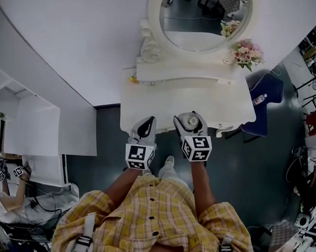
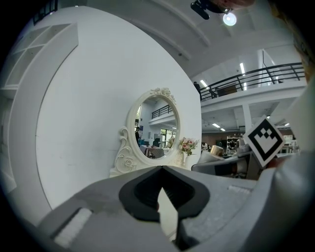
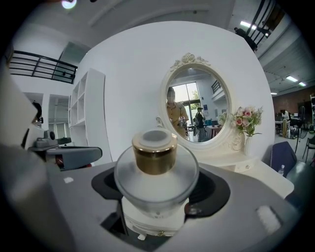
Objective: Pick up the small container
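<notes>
The small container (image 1: 190, 119) is a frosted glass jar (image 3: 156, 177) with a gold collar and a pale lid (image 3: 154, 150). It stands upright between the jaws of my right gripper (image 1: 191, 122), which press on its two sides over the front edge of the white vanity table (image 1: 164, 105). Whether the jar rests on the table or hangs just above it I cannot tell. My left gripper (image 1: 144, 128) is beside it to the left, also at the table's front edge. Its dark pads (image 2: 147, 189) meet at the tips with nothing held.
An oval mirror (image 1: 204, 18) in a carved white frame stands at the back of the vanity, with a pink flower bouquet (image 1: 247, 52) at its right. A blue seat with a bottle (image 1: 260, 99) is to the right. A seated person (image 1: 8, 202) is at lower left.
</notes>
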{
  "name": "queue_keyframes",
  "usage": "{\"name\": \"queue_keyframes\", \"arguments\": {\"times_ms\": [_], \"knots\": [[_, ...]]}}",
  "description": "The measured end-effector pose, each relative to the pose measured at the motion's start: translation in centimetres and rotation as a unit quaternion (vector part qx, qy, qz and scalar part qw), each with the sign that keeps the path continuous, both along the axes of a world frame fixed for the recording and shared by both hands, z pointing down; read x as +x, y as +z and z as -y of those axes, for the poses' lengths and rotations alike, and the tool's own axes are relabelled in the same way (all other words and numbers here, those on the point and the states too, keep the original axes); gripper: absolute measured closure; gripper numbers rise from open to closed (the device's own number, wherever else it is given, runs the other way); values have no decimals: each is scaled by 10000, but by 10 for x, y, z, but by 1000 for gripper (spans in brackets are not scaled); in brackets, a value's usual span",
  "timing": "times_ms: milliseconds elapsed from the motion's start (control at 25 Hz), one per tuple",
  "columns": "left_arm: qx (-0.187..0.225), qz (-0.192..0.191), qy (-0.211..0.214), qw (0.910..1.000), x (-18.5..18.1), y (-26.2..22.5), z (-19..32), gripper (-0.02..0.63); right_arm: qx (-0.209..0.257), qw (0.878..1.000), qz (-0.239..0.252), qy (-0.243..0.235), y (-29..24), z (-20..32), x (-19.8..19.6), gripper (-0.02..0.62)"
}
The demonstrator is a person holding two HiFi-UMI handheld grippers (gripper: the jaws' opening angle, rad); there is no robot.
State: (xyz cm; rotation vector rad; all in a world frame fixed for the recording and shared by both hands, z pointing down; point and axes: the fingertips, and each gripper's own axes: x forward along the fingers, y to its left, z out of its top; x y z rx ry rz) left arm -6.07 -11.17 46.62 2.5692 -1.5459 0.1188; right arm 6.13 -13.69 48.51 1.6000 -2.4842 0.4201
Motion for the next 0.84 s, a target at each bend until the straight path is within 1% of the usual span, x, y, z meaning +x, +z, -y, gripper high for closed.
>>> {"name": "queue_keyframes", "arguments": {"times_ms": [840], "knots": [[238,-38,108,9997,-8,-15,-2,607,414,9989,110,195,-39,-16,-5,255]]}}
